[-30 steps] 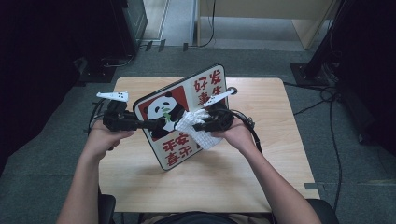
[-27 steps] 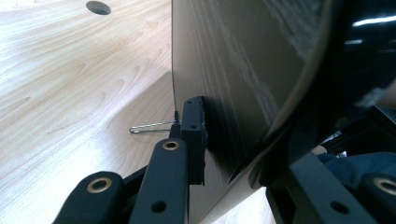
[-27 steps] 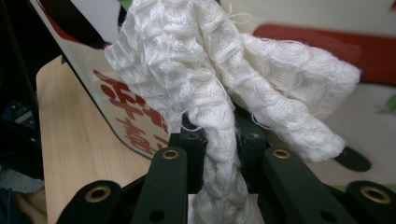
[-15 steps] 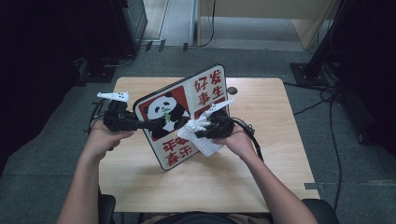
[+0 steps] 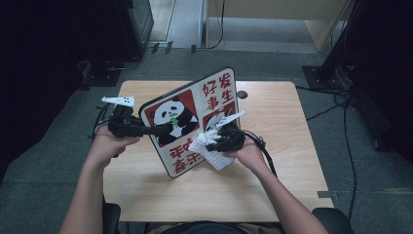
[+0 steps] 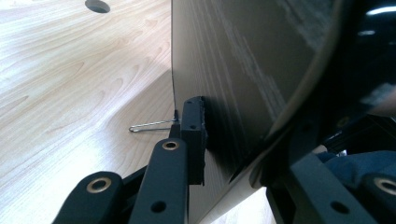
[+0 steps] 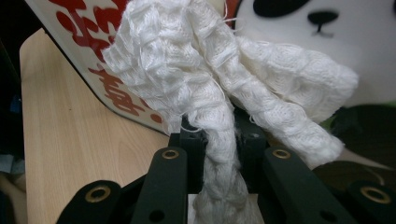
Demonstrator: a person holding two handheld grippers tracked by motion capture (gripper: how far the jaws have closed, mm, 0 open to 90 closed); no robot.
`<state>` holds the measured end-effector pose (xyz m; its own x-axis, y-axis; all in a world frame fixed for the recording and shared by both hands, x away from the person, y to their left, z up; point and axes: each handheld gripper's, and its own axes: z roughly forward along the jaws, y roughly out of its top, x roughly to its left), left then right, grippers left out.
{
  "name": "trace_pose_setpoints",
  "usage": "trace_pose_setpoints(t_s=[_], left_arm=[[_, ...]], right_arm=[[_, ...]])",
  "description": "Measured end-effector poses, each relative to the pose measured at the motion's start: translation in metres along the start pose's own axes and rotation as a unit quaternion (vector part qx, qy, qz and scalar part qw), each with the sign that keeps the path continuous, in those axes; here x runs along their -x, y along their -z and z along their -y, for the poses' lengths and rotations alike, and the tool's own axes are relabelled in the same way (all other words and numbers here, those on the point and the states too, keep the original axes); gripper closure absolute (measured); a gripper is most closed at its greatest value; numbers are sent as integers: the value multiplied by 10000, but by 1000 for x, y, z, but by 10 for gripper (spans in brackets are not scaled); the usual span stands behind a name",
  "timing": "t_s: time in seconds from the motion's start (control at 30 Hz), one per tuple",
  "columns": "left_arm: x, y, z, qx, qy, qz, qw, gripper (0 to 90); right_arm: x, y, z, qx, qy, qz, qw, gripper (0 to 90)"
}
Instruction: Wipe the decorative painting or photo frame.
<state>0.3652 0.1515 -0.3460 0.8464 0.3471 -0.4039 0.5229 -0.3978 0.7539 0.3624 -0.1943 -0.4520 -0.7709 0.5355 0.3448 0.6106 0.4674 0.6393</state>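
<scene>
High view: panda sign board (image 5: 195, 117) propped tilted on its lower edge over the wooden counter (image 5: 302, 161), long axis running from near-left up toward far-right, printed face toward the person. Lower right print partly hidden behind white knitted cloth (image 5: 210, 152). Left gripper (image 5: 163, 130) fingers pinching the board's left edge. Right gripper (image 5: 214, 142) fingers pressed on the cloth, against the board's face. Small dark hole (image 5: 242, 94) just beyond.

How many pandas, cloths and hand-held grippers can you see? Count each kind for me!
Panda board: 1
White cloth: 1
Hand-held gripper: 2, left clamped on the board, right clamped on the cloth
Total: 4
</scene>
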Motion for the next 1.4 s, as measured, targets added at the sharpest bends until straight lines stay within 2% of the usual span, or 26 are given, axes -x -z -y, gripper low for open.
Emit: trace_pose_setpoints(t_s=[0.23,0.3,0.6,0.73,0.83,0.93,1.4], left_arm=[[0,0,0,-10,25,-2,10000,746],[0,0,0,-10,34,1,10000,746],[-1,-1,0,-4,60,3,10000,746],[0,0,0,-10,58,-1,10000,746],[0,0,0,-9,61,0,10000,746],[-1,-1,0,-8,62,3,10000,746],[-1,-1,0,-17,48,11,10000,745]], right_arm=[[3,-7,10,-69,-51,-35,10000,782],[4,-8,11,-97,-184,-93,9997,783],[-3,7,0,-138,-187,-139,9996,795],[-10,19,-11,-4,-169,-205,9996,797],[-18,32,-26,158,-55,-172,9997,797],[-23,38,-34,194,10,-154,9997,796],[-50,75,-96,387,385,-51,9985,796]])
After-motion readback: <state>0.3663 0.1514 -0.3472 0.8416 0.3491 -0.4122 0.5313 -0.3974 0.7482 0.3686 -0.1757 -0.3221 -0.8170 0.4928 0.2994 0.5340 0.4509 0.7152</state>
